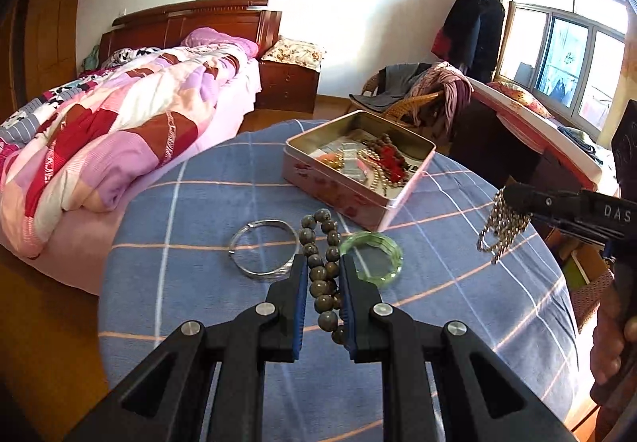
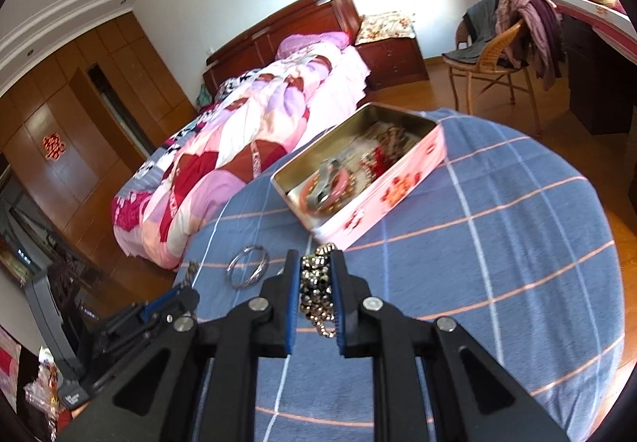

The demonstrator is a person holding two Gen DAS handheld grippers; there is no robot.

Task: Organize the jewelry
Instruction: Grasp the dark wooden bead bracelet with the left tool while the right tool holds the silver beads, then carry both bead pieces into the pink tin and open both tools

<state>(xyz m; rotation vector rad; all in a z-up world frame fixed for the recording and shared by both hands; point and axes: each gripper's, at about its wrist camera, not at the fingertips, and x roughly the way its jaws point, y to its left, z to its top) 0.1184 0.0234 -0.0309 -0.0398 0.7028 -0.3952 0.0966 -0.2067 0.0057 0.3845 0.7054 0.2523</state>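
On the round table's blue checked cloth [image 1: 191,211], my left gripper [image 1: 323,259] is shut on a string of brown-grey beads [image 1: 308,235], lifted so that the loop hangs between the pads. My right gripper [image 2: 314,255] is shut on a bunch of silver-gold chain [image 2: 314,282]; the left wrist view shows that chain [image 1: 499,231] dangling from the right gripper [image 1: 507,195] above the cloth. An open pink tin box [image 1: 338,191] with several pieces of jewelry inside stands ahead, also seen as the pink tin box [image 2: 378,199]. A silver bangle [image 1: 235,243] and a green bangle [image 1: 392,255] lie on the cloth.
A bed with a patchwork quilt [image 1: 119,123] runs along the table's left. A wicker chair draped with clothes [image 2: 497,55] stands beyond the table, and a dark desk [image 1: 497,147] at the right. A person's hand [image 1: 613,342] holds the right gripper's handle.
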